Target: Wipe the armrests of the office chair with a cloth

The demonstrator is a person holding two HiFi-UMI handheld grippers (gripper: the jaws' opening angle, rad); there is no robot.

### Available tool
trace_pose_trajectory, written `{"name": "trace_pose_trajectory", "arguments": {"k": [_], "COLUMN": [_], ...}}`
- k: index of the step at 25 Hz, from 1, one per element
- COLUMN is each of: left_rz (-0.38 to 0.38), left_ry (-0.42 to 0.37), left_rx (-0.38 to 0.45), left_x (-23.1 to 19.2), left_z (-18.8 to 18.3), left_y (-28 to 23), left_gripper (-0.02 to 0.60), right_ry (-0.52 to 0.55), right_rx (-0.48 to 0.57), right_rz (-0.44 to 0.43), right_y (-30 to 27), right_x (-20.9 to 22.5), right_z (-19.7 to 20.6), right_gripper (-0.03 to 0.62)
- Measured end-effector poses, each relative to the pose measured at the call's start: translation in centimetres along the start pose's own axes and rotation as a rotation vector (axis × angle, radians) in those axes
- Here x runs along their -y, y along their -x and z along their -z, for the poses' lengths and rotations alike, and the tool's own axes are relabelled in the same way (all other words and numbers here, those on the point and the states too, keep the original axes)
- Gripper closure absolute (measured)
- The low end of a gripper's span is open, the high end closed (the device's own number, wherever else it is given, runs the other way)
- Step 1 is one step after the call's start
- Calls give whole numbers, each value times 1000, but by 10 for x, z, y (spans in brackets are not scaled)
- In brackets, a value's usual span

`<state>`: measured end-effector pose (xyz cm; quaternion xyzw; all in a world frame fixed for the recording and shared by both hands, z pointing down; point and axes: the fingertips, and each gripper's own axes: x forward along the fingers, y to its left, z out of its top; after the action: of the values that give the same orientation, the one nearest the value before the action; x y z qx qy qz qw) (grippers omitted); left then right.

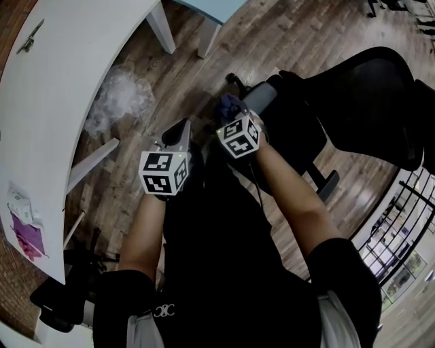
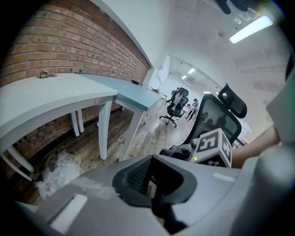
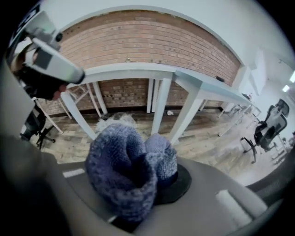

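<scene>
The black office chair (image 1: pixel 370 95) stands at the right of the head view, its grey armrest (image 1: pixel 264 95) reaching toward me. My right gripper (image 1: pixel 231 112) is shut on a bunched purple-blue knitted cloth (image 1: pixel 229 105) at the armrest's near end; I cannot tell whether they touch. In the right gripper view the cloth (image 3: pixel 126 170) bulges out of that gripper (image 3: pixel 138 189) and hides the fingertips. My left gripper (image 1: pixel 181 130) hangs shut and empty to the left of the cloth, over the floor. The left gripper view shows its jaws (image 2: pixel 154 184) together, with the chair (image 2: pixel 216 115) beyond.
A white desk (image 1: pixel 61 102) curves along the left, its legs (image 1: pixel 163 27) on the wooden floor. Crumpled clear plastic (image 1: pixel 122 95) lies under it. A light-blue table (image 1: pixel 214 8) stands at the top. A black railing (image 1: pixel 401 231) is at the lower right. A brick wall (image 3: pixel 138 37) lies behind the desks.
</scene>
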<state>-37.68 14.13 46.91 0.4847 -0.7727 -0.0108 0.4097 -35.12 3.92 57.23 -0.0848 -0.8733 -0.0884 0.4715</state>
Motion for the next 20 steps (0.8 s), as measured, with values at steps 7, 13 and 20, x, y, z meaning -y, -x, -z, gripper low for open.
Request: {"name": "trace_pose_trajectory", "arguments": {"k": [7, 13, 20], "left_rz": [41, 84, 92], "left_ry": [-37, -72, -66], "left_rx": [-7, -24, -36], "left_x": [-4, 2, -2], "left_z": [-11, -16, -13], "left_y": [-10, -14, -13], "left_gripper": [575, 575, 575], "right_ry": [-93, -157, -327], "right_rx": [-63, -89, -141], "right_rz": [145, 236, 421], "right_y": [1, 1, 18], "right_x": [93, 151, 205], "right_z": [8, 18, 51], "right_gripper": [549, 548, 549]}}
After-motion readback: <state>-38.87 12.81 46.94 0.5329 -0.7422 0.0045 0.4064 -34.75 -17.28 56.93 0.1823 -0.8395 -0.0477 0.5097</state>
